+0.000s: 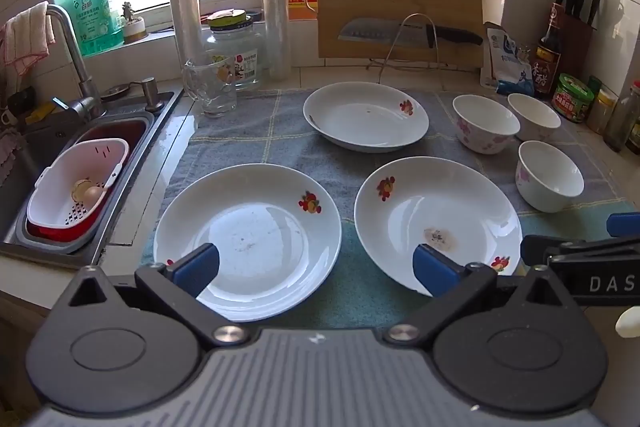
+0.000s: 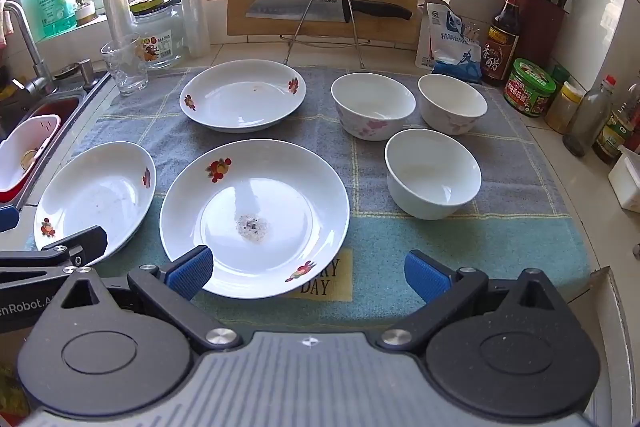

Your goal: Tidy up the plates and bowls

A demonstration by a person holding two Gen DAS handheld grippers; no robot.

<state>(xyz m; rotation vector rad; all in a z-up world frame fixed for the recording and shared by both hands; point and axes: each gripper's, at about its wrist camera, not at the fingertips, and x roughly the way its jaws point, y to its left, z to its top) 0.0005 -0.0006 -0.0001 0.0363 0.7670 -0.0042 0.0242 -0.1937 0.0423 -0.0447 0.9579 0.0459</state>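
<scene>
Both wide apart, gripping nothing: left gripper, right gripper. Risk of chipping plates (glossy, sloped rims) near the towel's front edge through slipping pads.

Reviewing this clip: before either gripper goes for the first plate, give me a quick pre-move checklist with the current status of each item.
1. Left gripper open and empty: ok.
2. Right gripper open and empty: ok.
3. Three plates lie apart, none stacked: near-left plate, near-right plate, far plate: ok.
4. Three bowls upright and separate: ok.
5. Plates clean enough to stack: not ok; the near-right plate has residue in its centre.
6. Glass mug beside the cloth stands clear of the plates: ok.
</scene>
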